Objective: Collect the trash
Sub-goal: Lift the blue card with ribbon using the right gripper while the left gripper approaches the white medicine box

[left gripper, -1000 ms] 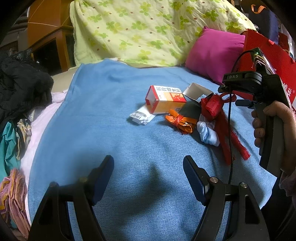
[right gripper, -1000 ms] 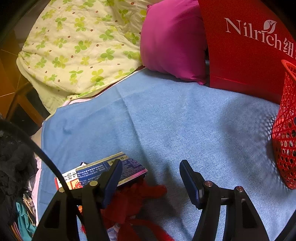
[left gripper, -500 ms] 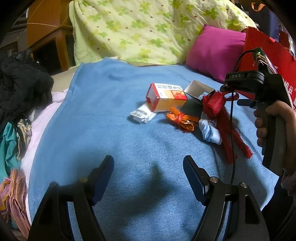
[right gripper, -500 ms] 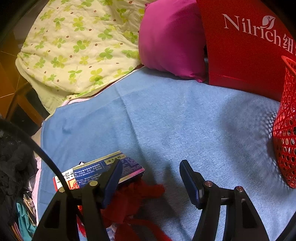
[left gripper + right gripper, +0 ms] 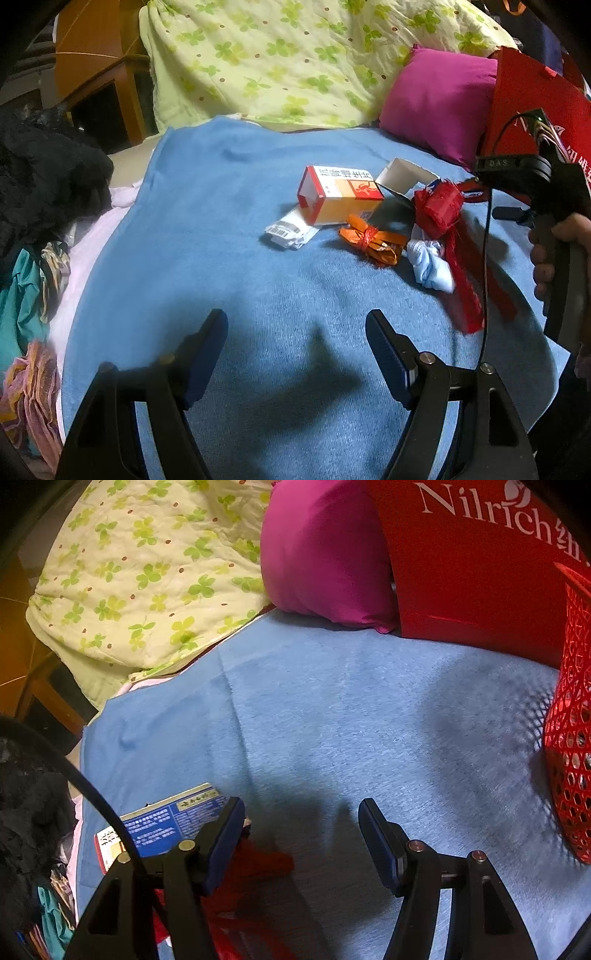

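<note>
Trash lies on the blue blanket point(image 5: 229, 236): an orange and red medicine box point(image 5: 338, 197), a crumpled white label paper point(image 5: 288, 232), an orange wrapper point(image 5: 369, 240), a red ribbon point(image 5: 443, 214), a pale blue wad point(image 5: 430, 264) and an open white carton point(image 5: 404, 177). My left gripper point(image 5: 295, 350) is open and empty, short of the pile. My right gripper point(image 5: 301, 832) is open and empty above the pile's far edge, with a blue printed box point(image 5: 171, 821) and the red ribbon point(image 5: 258, 864) by its left finger. A red mesh basket point(image 5: 570, 738) stands to its right.
A green clover quilt point(image 5: 295, 59), a magenta pillow point(image 5: 439, 99) and a red Nilrich bag point(image 5: 472, 565) line the back. Heaped clothes point(image 5: 40, 192) lie along the left edge. The right hand's gripper body point(image 5: 554, 206) hangs over the pile's right side.
The right gripper has shifted slightly to the right and away from the pile. The left gripper has held almost still. Both stay open.
</note>
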`<move>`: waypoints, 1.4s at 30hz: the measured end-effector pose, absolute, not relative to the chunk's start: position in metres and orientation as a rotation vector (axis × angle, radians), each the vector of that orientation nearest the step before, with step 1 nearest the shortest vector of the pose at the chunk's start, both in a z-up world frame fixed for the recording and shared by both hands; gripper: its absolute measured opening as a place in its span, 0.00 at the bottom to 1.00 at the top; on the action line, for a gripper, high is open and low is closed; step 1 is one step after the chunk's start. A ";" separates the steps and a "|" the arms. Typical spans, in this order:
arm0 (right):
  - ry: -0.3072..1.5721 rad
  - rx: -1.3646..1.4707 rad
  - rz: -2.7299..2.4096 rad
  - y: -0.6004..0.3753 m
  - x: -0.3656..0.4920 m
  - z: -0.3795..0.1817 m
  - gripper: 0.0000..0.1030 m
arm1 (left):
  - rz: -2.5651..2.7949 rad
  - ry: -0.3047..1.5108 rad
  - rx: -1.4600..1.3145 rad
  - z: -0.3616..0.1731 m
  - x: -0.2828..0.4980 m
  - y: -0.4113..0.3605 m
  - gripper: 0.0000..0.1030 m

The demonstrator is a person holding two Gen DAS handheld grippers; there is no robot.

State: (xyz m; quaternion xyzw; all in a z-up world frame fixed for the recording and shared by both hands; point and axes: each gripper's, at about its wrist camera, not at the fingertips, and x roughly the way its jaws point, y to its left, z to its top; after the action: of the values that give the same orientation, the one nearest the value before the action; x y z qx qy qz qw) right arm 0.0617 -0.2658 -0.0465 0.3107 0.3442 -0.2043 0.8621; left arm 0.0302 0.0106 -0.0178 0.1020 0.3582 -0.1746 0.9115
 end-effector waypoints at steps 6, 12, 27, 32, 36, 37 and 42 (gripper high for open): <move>0.712 0.677 -0.386 -0.279 0.053 -0.047 0.66 | -0.338 0.721 0.220 -0.014 0.035 -0.002 0.75; 0.695 0.714 -0.278 -0.286 0.038 -0.040 0.66 | -0.315 0.729 0.210 -0.013 0.042 -0.011 0.75; 0.739 0.718 0.154 -0.257 0.041 -0.036 0.66 | -0.171 0.775 0.061 -0.014 0.082 0.017 0.75; 0.720 0.716 0.209 -0.245 0.049 -0.039 0.66 | -0.135 0.815 -0.003 -0.021 0.099 0.031 0.75; 0.712 0.728 0.220 -0.234 0.060 -0.039 0.69 | -0.115 0.814 -0.027 -0.021 0.108 0.037 0.75; 0.702 0.715 0.212 -0.232 0.062 -0.037 0.69 | -0.109 0.812 -0.025 -0.021 0.111 0.038 0.75; 0.718 0.632 0.185 -0.215 0.077 -0.034 0.76 | -0.106 0.823 -0.054 -0.022 0.128 0.041 0.75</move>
State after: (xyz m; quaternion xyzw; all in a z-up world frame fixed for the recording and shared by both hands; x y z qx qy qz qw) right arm 0.0771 -0.2151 -0.0345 0.3035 0.3451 0.0889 0.8837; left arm 0.1281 0.0409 -0.0216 -0.0261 0.3997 -0.0514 0.9148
